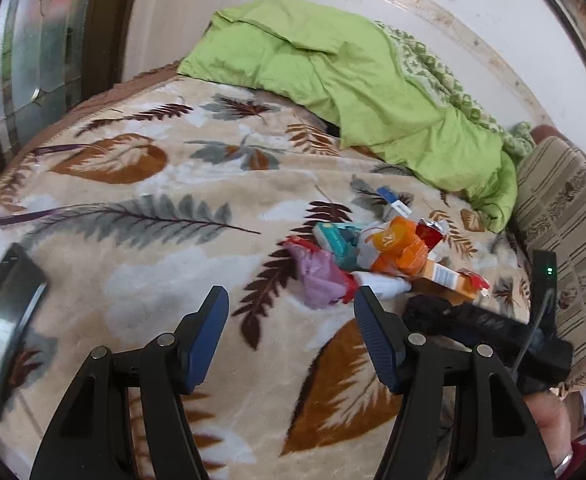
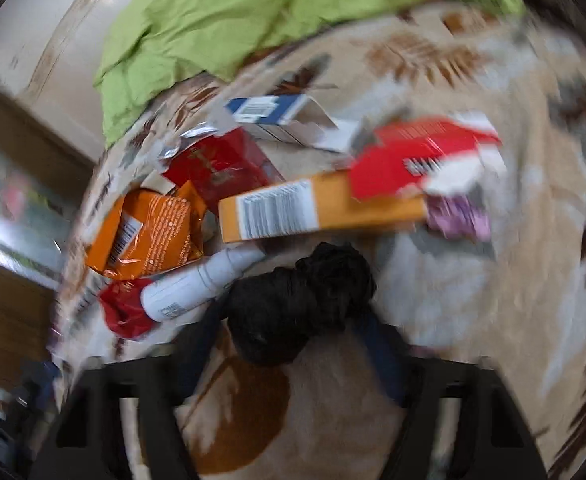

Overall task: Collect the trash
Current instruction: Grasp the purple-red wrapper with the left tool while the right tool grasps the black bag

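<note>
A heap of trash lies on a leaf-patterned blanket (image 1: 141, 240): an orange snack bag (image 1: 397, 248) (image 2: 149, 232), an orange box (image 2: 313, 208) (image 1: 445, 278), a white tube (image 2: 197, 280) (image 1: 381, 282), red wrappers (image 2: 221, 168), a blue-white box (image 2: 269, 110) (image 1: 391, 200), a teal pack (image 1: 333, 240) and a pink bag (image 1: 321, 276). My left gripper (image 1: 291, 304) is open and empty, just left of the heap. My right gripper (image 2: 289, 320) holds a crumpled black bag (image 2: 293, 304) between its fingers, close to the tube; the view is blurred.
A green duvet (image 1: 353, 88) covers the far part of the bed. A striped cushion (image 1: 561, 216) lies at the right. A dark phone (image 1: 5, 320) lies on the blanket at the left. A wall and a glass door (image 1: 41, 52) stand behind.
</note>
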`<state>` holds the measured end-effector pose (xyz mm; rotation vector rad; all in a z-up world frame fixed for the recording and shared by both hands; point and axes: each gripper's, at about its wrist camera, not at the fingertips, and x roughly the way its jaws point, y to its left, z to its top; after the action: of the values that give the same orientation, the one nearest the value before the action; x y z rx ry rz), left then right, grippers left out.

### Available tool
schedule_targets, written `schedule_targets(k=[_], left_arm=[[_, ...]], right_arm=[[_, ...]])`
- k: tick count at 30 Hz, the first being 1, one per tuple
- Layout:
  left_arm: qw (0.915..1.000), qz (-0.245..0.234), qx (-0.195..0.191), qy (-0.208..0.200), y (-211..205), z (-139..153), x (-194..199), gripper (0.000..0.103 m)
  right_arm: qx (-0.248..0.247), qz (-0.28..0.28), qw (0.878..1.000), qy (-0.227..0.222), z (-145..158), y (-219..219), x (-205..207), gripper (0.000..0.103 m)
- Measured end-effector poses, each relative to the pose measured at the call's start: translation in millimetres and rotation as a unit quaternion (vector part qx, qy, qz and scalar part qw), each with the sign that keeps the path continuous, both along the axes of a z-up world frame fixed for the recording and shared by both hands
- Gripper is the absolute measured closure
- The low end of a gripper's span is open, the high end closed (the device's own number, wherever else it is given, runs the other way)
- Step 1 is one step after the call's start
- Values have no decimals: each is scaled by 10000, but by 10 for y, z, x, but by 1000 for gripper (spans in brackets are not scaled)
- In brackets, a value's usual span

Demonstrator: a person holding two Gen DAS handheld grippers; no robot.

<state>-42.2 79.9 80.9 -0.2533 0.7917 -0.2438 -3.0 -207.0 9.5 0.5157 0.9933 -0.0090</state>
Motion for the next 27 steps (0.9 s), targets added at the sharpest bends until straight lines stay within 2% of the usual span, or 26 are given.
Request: schedule_targets(k=[2, 4, 7, 10, 14, 15, 17, 19, 23, 27], left_arm=[[9997, 17, 207, 149, -88, -113, 76, 38], [9996, -187, -50, 210, -156, -167, 131, 38], [9993, -211, 303, 114, -326, -260, 216, 38], [9992, -263, 94, 285, -408, -351, 358, 38], [9991, -118, 108, 400, -467, -449, 542, 38], [9988, -125, 6, 478, -466, -480, 591, 39], [9981, -125, -169, 583, -448, -527, 647, 54], [9976, -153, -260, 621, -443, -548, 665, 58], [9986, -218, -62, 470, -474, -502, 619, 64], [9996, -242, 123, 101, -481, -366, 459, 65]], right_arm=[[-55, 276, 9993, -259, 27, 28, -22, 58], [-91, 268, 9992, -298, 32, 9, -46, 58], [-135, 262, 9986, -431, 64, -65, -133, 59], [-59, 211, 9987, -469, 75, -176, -216, 59], [3, 233, 9984, -511, 97, -239, -280, 59], [4, 252, 9983, -524, 107, -234, -301, 59], [2, 277, 9980, -564, 126, -230, -310, 59], [6, 294, 9978, -602, 139, -222, -310, 59], [15, 351, 9973, -641, 161, -192, -312, 59], [-83, 434, 9960, -778, 240, -151, -368, 59]])
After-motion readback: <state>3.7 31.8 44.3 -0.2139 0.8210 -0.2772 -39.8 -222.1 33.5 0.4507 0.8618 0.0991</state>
